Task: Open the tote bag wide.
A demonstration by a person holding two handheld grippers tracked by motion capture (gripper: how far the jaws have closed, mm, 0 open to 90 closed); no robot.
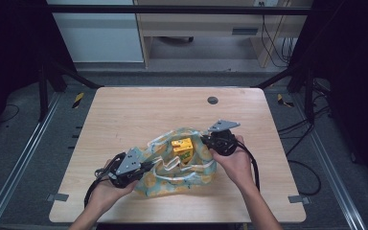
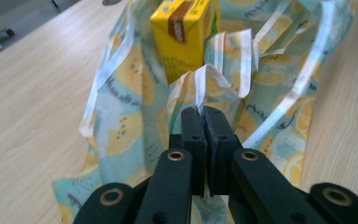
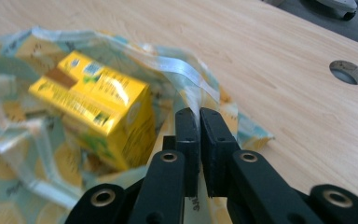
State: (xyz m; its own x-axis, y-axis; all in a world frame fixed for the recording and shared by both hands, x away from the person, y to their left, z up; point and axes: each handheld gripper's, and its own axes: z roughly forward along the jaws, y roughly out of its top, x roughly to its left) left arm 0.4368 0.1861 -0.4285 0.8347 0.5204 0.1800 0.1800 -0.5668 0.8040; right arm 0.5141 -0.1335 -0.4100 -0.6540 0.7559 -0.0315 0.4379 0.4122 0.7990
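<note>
High view: a pale wooden table (image 1: 124,110) carries, near its front edge, a crinkled lemon-print plastic bag (image 1: 172,179), pinched at opposite rims by the left gripper (image 2: 204,112) and right gripper (image 3: 199,114); a glossy yellow carton (image 1: 182,147) is stood upright inside.

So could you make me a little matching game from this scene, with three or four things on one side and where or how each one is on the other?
Things:
1. yellow carton
2. lemon-print bag
3. left gripper
4. round hole

Places or states:
A. in the wooden tabletop, beyond the bag
B. shut on the bag's edge at the near left
C. standing inside the bag
D. lying on the table between the two hands, mouth pulled open

Pairs: 1-C, 2-D, 3-B, 4-A
</note>
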